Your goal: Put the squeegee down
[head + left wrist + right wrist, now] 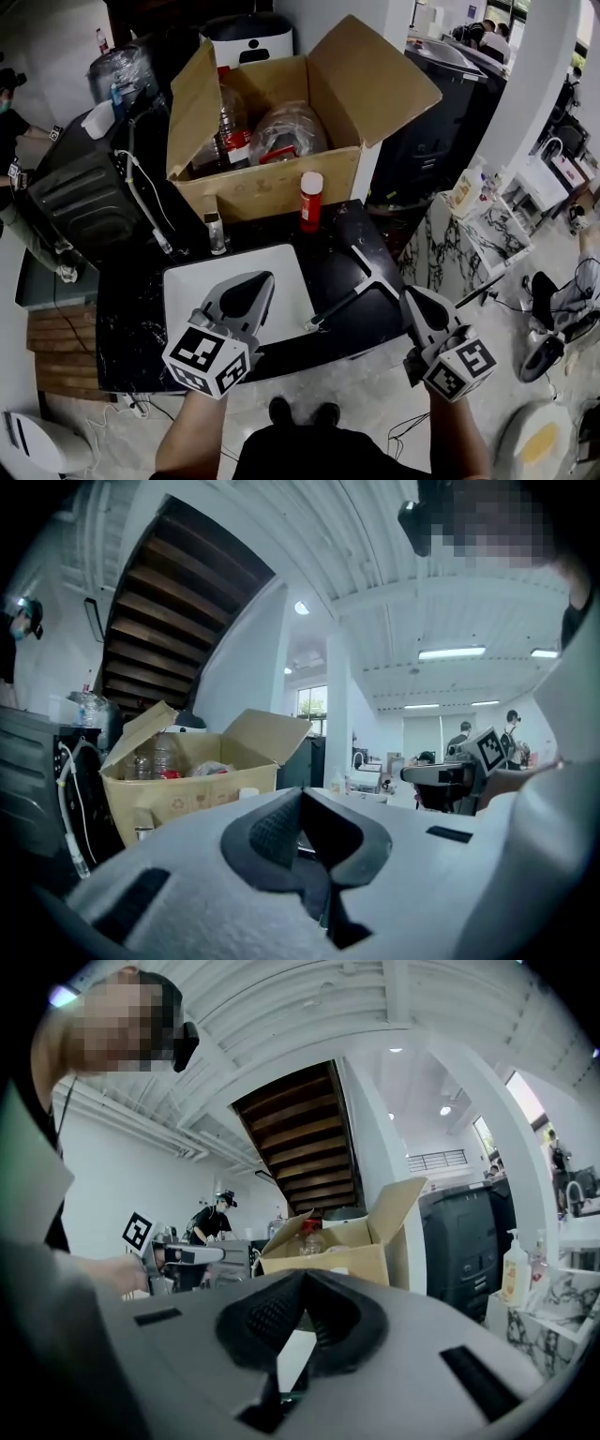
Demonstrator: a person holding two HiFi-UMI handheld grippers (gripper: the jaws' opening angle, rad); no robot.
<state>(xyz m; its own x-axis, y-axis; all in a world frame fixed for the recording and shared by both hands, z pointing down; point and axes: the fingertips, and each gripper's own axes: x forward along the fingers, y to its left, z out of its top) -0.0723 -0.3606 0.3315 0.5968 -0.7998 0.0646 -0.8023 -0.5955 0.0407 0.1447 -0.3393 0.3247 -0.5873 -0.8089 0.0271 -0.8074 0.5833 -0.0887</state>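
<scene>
The squeegee point(343, 304) lies flat on the black table point(131, 328), handle pointing toward the near edge, blade point(377, 272) across its far end by the white board point(291, 281). My left gripper point(265, 279) hovers over the white board, left of the squeegee, jaws shut with nothing in them point(300, 792). My right gripper point(406, 293) is just right of the blade's near end, level, its tips closed together and empty point(302, 1275). Each gripper shows in the other's view: the right gripper point(452, 773), the left gripper point(187, 1254).
An open cardboard box point(272, 183) with bottles and plastic bags stands at the table's back. In front of it are a red-capped white bottle point(311, 201) and a small bottle point(216, 233). A dark case point(80, 202) with a white cable point(148, 208) sits left. A marble-topped stand point(487, 234) is right.
</scene>
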